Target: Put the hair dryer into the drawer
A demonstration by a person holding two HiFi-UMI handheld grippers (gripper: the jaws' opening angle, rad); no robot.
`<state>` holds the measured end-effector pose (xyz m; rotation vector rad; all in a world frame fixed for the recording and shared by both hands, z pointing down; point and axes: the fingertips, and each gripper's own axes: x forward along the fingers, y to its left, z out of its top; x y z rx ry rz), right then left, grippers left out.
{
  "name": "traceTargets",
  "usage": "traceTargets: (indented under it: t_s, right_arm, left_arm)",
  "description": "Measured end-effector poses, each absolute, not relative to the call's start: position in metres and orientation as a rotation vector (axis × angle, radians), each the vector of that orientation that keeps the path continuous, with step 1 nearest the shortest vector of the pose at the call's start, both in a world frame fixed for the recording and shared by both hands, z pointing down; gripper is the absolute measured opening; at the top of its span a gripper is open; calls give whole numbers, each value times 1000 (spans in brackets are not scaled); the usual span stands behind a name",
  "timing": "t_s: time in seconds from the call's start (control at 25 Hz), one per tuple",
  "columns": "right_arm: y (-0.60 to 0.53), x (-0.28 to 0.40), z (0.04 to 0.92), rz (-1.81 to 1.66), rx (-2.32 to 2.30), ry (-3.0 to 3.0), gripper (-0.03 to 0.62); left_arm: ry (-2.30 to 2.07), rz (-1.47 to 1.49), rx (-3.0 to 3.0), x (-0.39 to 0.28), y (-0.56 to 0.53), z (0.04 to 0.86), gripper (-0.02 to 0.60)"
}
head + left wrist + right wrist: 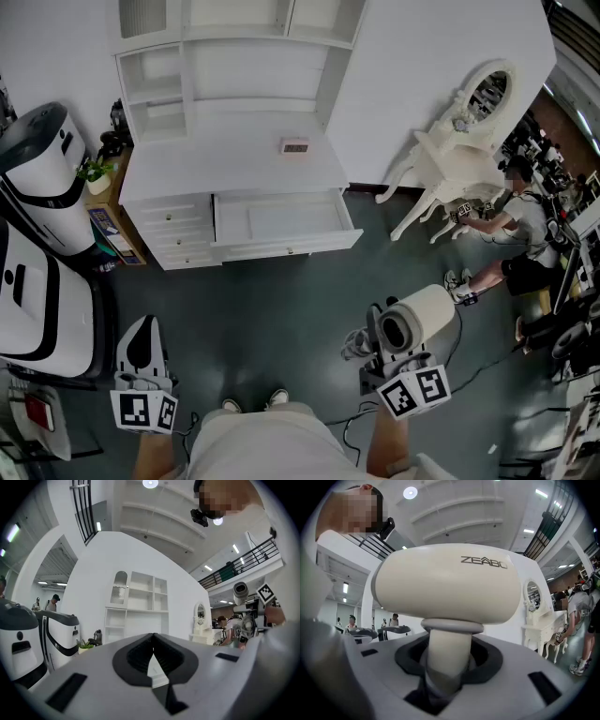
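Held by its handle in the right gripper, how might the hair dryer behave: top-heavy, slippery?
Probably top-heavy: the hair dryer has a bulky barrel above the slim handle that the right gripper clamps, so it may tilt. The smooth round handle looks slippery and could twist. It seems rigid plastic.

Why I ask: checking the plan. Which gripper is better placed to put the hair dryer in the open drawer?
Right. The right gripper has its jaws clamped on the hair dryer by its handle, with the open drawer ahead. The left gripper is empty, jaws together, and would need a handover.
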<state>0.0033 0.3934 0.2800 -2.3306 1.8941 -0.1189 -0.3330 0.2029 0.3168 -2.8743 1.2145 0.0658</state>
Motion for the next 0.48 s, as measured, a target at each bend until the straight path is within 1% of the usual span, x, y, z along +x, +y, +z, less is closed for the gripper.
traceTargets:
  t_s: [0.48]
  right_arm:
    - [404,8,279,-104,-2326,1901,169]
  left_arm:
    - [1229,76,-2868,-328,216,317,15]
